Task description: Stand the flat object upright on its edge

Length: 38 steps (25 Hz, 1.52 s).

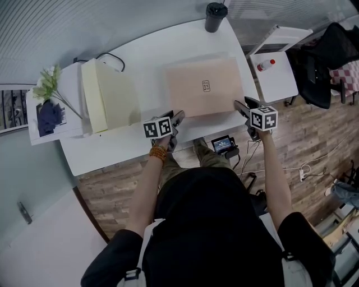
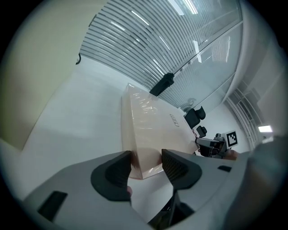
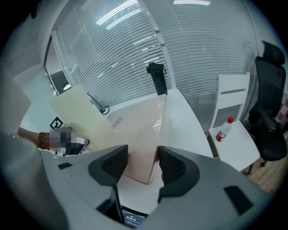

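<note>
The flat box (image 1: 205,87) lay on the white table (image 1: 129,140), right of centre, with its broad printed face up. Its long near edge faced 6 o'clock, close to the table's front rim. Whether that edge was clear of the surface could not be told.

The left hand-held gripper (image 1: 178,119) sat at the box's 7 o'clock corner. Its 2 jaws stood partly apart with the corner between them, and the pads (image 2: 118,170) bore against the box. The right hand-held gripper (image 1: 244,105) sat at the 5 o'clock corner in the same manner: jaws partly apart, corner between them, pads (image 3: 174,167) closed against it. Both pointed downward, away from the person.

A black cup (image 1: 215,15) stood at the table's far rim, at 12 o'clock from the box. A pale yellow box (image 1: 109,95) lay at 9 o'clock, apart from the flat box. A small side table (image 1: 280,81) at 3 o'clock carried 1 red-capped bottle (image 1: 266,65).
</note>
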Each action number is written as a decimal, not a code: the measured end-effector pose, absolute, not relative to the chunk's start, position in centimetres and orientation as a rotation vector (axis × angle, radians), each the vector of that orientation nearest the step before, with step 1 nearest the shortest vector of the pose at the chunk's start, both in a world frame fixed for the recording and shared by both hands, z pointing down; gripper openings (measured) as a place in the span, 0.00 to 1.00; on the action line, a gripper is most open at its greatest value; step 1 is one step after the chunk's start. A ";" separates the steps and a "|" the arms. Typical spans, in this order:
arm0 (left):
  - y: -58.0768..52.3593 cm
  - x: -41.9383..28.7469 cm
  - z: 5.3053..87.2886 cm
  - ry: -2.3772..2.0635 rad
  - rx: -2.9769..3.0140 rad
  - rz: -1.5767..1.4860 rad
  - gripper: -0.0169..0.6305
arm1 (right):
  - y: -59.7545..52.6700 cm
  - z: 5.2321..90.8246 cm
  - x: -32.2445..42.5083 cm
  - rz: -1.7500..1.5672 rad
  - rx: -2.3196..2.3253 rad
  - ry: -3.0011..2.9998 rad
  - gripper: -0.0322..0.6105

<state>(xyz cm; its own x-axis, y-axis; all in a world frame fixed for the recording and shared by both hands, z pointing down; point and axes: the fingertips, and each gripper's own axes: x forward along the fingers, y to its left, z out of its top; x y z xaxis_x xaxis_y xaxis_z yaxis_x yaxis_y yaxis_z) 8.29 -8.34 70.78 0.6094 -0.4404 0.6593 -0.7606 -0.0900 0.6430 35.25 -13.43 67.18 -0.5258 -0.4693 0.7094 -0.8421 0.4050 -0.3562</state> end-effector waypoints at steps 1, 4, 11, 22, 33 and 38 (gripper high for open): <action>-8.3 8.4 70.7 -0.975 1.720 0.344 0.36 | -13.5 66.7 35.2 0.947 1.120 -2.158 0.38; -7.8 9.1 70.6 -0.899 1.703 0.304 0.36 | -13.5 64.8 35.5 0.868 1.153 -2.158 0.37; -7.3 9.0 70.3 -0.854 1.669 0.214 0.36 | -13.3 59.5 34.3 0.708 1.172 -2.161 0.33; -7.1 6.8 70.2 -0.807 1.624 0.093 0.33 | -13.4 51.4 27.3 0.433 1.117 -2.206 0.31; -6.3 4.2 70.8 -0.813 1.619 0.136 0.33 | -12.0 45.1 16.1 0.103 0.959 -2.219 0.31; -6.1 3.2 71.3 -0.797 1.599 0.139 0.33 | -11.1 44.0 11.8 0.074 0.948 -2.147 0.30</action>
